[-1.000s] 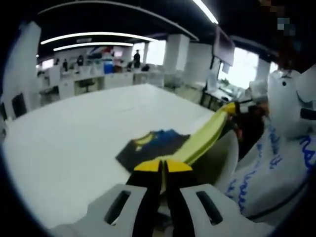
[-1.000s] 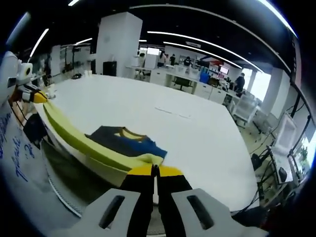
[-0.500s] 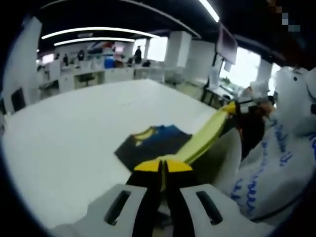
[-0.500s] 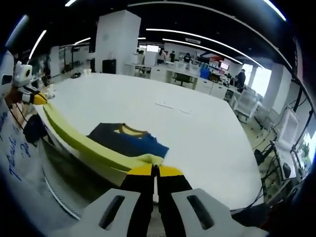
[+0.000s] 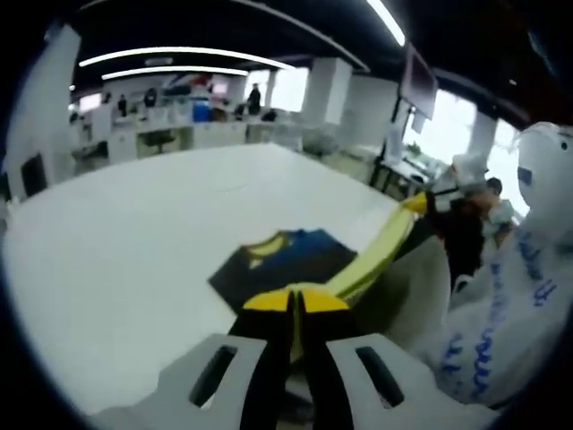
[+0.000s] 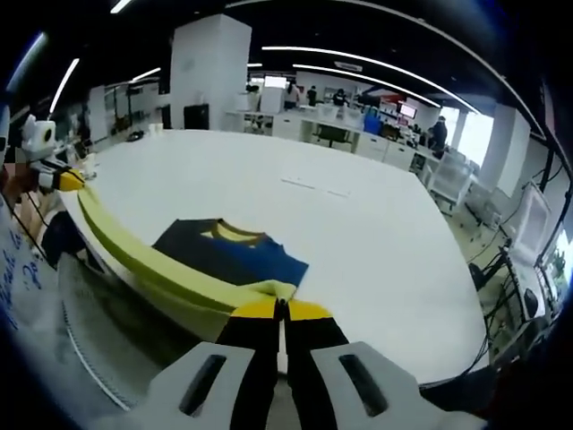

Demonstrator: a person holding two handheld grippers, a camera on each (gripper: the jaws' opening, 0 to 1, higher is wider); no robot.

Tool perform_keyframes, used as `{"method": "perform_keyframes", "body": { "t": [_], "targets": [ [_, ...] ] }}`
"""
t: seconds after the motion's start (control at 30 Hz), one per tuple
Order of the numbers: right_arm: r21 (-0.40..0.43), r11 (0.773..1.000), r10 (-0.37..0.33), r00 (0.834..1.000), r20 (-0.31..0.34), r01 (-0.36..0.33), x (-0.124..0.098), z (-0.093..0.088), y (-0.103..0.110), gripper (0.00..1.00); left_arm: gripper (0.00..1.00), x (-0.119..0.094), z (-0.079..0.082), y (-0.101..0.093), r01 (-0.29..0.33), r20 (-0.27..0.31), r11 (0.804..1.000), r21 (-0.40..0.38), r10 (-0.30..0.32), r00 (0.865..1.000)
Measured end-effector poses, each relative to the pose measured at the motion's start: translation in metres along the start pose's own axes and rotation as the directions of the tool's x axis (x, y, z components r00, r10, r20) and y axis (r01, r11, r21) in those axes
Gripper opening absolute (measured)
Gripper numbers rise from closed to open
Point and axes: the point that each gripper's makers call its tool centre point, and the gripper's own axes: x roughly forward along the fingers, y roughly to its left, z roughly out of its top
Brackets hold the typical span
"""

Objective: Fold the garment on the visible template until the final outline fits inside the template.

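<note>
A garment lies on the white table, its dark navy and blue upper part flat with a yellow collar showing. Its yellow-green edge is lifted off the table and stretched taut between both grippers. My left gripper is shut on one end of that edge. My right gripper is shut on the other end. The right gripper's yellow tip shows at the far end of the band in the left gripper view; the left gripper's tip shows likewise in the right gripper view.
A person in white printed clothing stands close at the table's near edge. Faint marks lie on the white table beyond the garment. Desks, chairs and other people fill the office behind.
Both views shifted a little with the hands. The yellow-green edge stays stretched between the shut grippers, and the dark part of the garment has not visibly moved.
</note>
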Motion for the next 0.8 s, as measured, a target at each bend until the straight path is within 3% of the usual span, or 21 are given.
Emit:
{"method": "perform_keyframes", "body": {
  "t": [0.43, 0.63, 0.8],
  "targets": [
    [-0.016, 1.000, 0.027, 1.000, 0.004, -0.027, 0.031, 0.002, -0.001, 0.02, 0.00, 0.025, -0.006, 0.023, -0.023, -0.015, 0.999, 0.031, 0.023, 1.000],
    [-0.020, 1.000, 0.006, 1.000, 0.004, -0.006, 0.049, 0.004, -0.010, 0.02, 0.00, 0.036, -0.002, 0.035, -0.031, -0.007, 0.998, 0.051, 0.032, 0.999],
    [-0.029, 0.999, 0.036, 0.999, 0.013, -0.035, 0.065, 0.012, -0.010, 0.02, 0.00, 0.049, -0.006, 0.048, -0.049, -0.048, 0.994, 0.093, 0.053, 0.997]
  ]
}}
